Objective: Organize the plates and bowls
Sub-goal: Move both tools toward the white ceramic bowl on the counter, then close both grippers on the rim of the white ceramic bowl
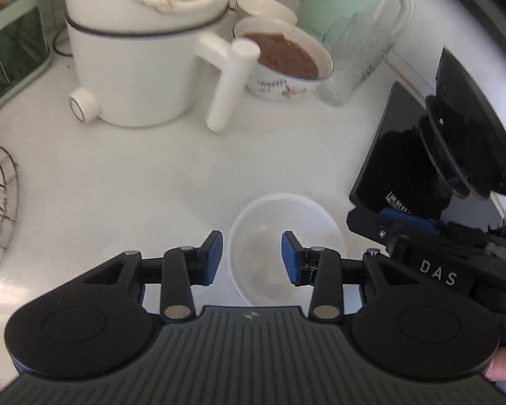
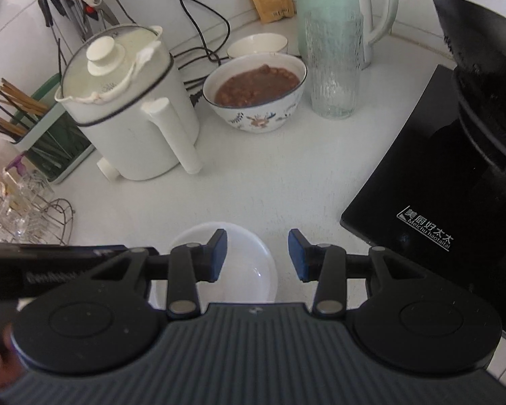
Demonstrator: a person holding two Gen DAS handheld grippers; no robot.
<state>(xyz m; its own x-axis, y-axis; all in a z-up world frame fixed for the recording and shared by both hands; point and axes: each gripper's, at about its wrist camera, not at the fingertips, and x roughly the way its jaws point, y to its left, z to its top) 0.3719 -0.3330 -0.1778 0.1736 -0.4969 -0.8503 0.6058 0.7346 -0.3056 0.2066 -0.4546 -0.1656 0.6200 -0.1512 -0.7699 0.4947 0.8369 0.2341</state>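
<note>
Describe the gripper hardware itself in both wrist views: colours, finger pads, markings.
Left gripper and right gripper match: black linkage arms, silver pivot pins, blue pads, a ribbed dark-grey base, round black side discs. The right gripper's body, seen from the left camera, reads "DAS".

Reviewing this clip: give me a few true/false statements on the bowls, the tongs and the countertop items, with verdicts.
1. The empty white bowl sits on the counter, gripped by neither tongs. True.
2. The left tongs are shut. False: they are open, above the bowl.
3. The patterned ceramic bowl holds brown food. True.
4. The ribbed clear glass lies on its side. False: it stands upright.
5. The white electric pot stands left of the patterned bowl in the right wrist view. True.
6. The right tongs clamp a plate. False: open, holding nothing.
</note>
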